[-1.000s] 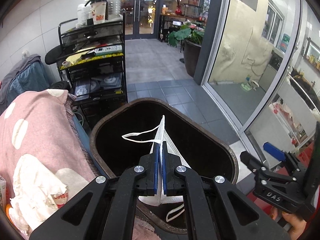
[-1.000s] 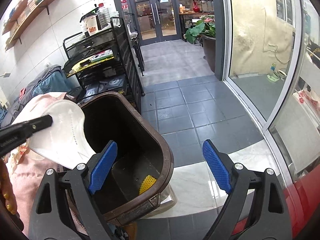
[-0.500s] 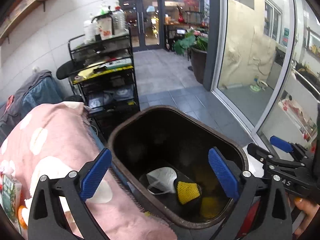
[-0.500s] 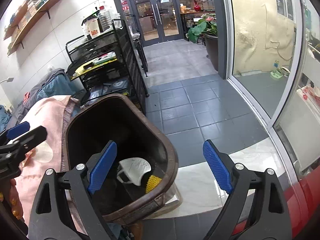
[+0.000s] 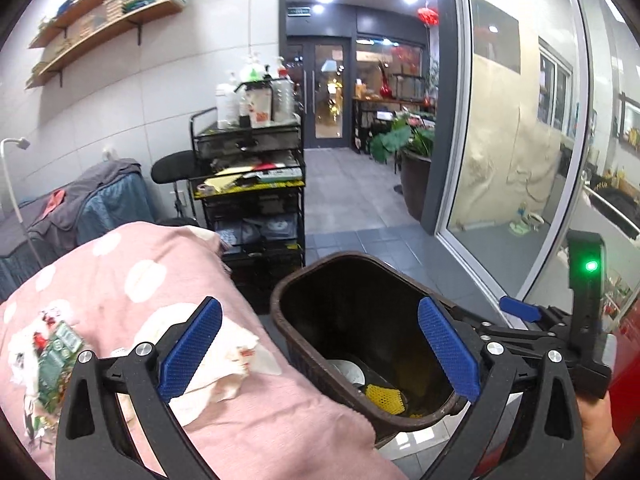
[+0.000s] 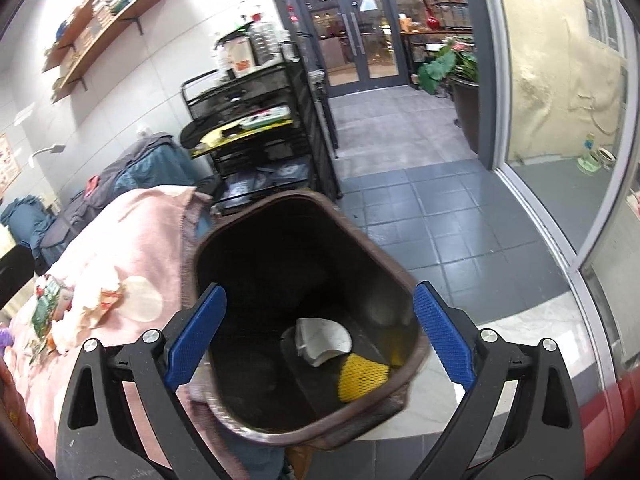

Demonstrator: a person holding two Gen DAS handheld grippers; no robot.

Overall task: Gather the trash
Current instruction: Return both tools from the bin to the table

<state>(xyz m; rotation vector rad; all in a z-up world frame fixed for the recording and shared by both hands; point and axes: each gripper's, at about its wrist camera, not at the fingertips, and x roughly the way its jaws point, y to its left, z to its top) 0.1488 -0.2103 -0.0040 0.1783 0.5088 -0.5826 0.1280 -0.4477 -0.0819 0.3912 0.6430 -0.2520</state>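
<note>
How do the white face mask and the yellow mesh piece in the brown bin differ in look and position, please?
The face mask is smooth, white and folded; the yellow mesh piece is netted and bright yellow. The face mask looks larger than the yellow mesh piece. In the right wrist view the face mask lies farther in, the yellow mesh piece nearer the brown bin's near rim. Both rest on the bin's bottom, side by side.

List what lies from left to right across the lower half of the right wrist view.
Green wrapper → crumpled tissue on the pink blanket → white face mask → yellow foam net, both in the brown bin → red surface.
</note>
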